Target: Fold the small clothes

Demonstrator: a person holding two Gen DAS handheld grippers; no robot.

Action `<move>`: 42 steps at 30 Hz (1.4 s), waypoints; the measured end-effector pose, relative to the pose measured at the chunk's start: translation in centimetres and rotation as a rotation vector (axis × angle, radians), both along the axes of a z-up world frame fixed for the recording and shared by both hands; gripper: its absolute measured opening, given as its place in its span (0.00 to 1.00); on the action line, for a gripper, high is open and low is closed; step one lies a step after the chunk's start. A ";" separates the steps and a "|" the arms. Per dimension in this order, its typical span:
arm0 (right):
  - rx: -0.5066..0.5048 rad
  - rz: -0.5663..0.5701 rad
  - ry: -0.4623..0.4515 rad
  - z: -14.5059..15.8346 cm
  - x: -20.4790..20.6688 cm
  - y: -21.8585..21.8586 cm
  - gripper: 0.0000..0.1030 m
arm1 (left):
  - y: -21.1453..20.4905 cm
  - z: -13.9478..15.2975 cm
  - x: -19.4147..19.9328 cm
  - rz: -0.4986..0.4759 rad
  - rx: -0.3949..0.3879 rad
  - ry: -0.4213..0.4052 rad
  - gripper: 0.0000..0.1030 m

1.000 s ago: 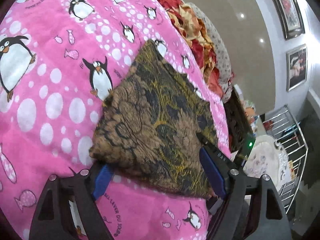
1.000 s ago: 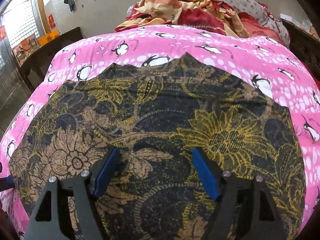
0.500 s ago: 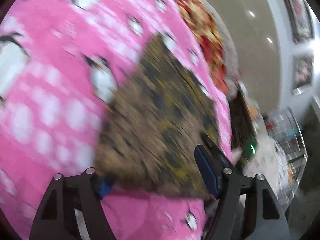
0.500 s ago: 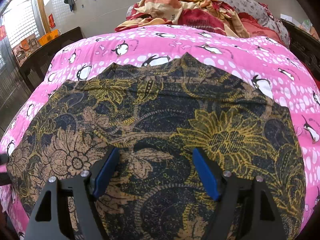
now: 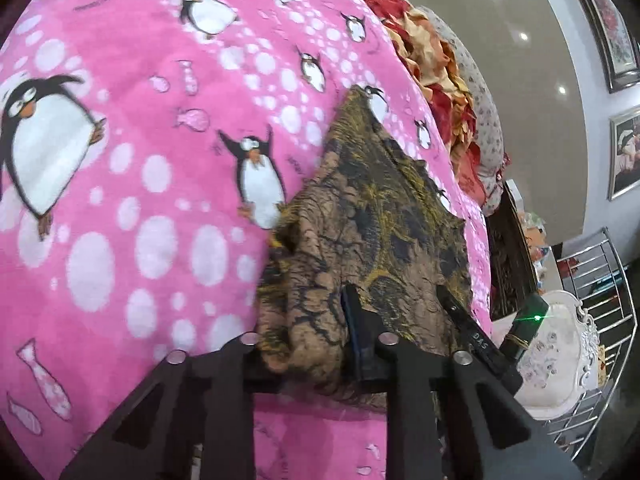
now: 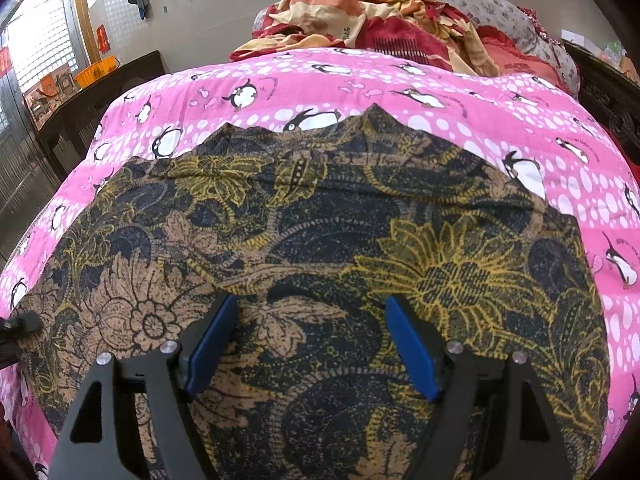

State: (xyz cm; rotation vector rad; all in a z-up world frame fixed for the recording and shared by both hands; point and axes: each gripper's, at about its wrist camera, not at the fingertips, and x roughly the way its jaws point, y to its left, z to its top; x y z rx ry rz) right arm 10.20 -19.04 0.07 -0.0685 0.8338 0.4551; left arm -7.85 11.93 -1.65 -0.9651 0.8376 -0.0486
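Note:
A small brown, black and yellow floral garment (image 6: 320, 240) lies spread on a pink penguin-print blanket (image 6: 400, 80). In the left wrist view the garment (image 5: 380, 216) runs away from me, and my left gripper (image 5: 316, 340) is shut on its near edge, with the cloth bunched between the jaws. My right gripper (image 6: 308, 344) is open, its blue pads (image 6: 408, 344) resting over the middle of the garment. The tip of my left gripper (image 6: 16, 326) shows at the garment's left edge in the right wrist view.
A heap of red and orange bedding (image 6: 380, 16) and a floral pillow (image 6: 480, 4) lie at the far end of the bed. A dark wooden bed frame (image 5: 512, 256), a white ornate piece (image 5: 560, 352) and a chrome rack (image 5: 600, 280) stand to the right.
My left gripper has closed from open onto the garment's near edge and bunched the cloth there. The right gripper has stayed open in place over the garment.

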 end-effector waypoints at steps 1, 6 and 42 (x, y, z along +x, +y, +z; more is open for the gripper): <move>-0.009 -0.001 0.000 0.0 0.0 0.2 0.80 | -0.5 0.4 -0.1 -0.011 0.062 -0.008 0.00; -0.105 -0.009 0.114 1.7 1.1 1.7 0.77 | -5.1 4.8 -0.8 -0.118 0.526 -0.154 0.00; -0.137 0.307 0.342 12.8 12.2 6.4 0.06 | -22.6 12.7 0.9 -0.611 0.706 -0.626 0.00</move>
